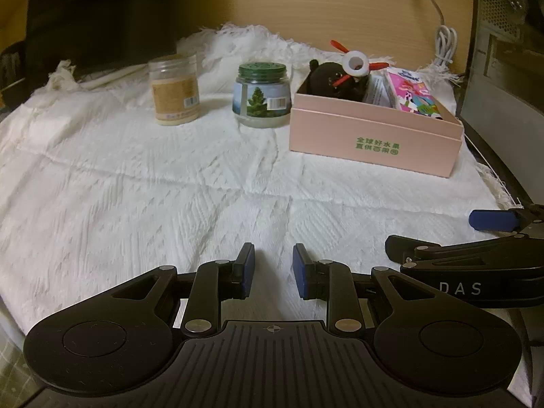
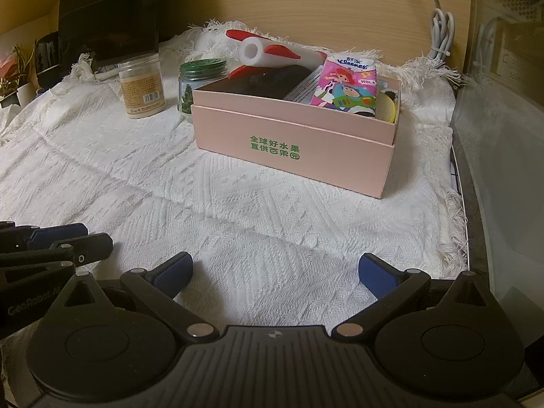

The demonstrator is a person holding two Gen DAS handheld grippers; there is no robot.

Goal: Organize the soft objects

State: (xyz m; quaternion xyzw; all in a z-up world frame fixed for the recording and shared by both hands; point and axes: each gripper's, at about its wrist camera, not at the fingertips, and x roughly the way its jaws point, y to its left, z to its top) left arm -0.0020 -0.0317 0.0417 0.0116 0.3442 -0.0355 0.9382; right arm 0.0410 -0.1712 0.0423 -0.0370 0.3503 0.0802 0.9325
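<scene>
A pink box [image 1: 374,136] [image 2: 299,142] stands on the white cloth at the right. In it lie a black plush toy [image 1: 331,80], a white foam rocket with red fins [image 2: 268,52] [image 1: 355,61] and a Kleenex tissue pack [image 2: 346,88] [image 1: 413,95]. My left gripper [image 1: 273,270] hovers low over the near cloth, jaws a little apart and empty. My right gripper [image 2: 275,272] is wide open and empty, beside the left one and in front of the box. Each gripper shows at the edge of the other's view.
A beige jar [image 1: 175,90] [image 2: 141,85] and a green-lidded glass jar [image 1: 261,95] [image 2: 200,78] stand left of the box. A white cable [image 1: 443,40] hangs against the wooden back wall. A metal case [image 1: 503,68] stands at the right. A dark monitor [image 2: 108,13] stands at the back left.
</scene>
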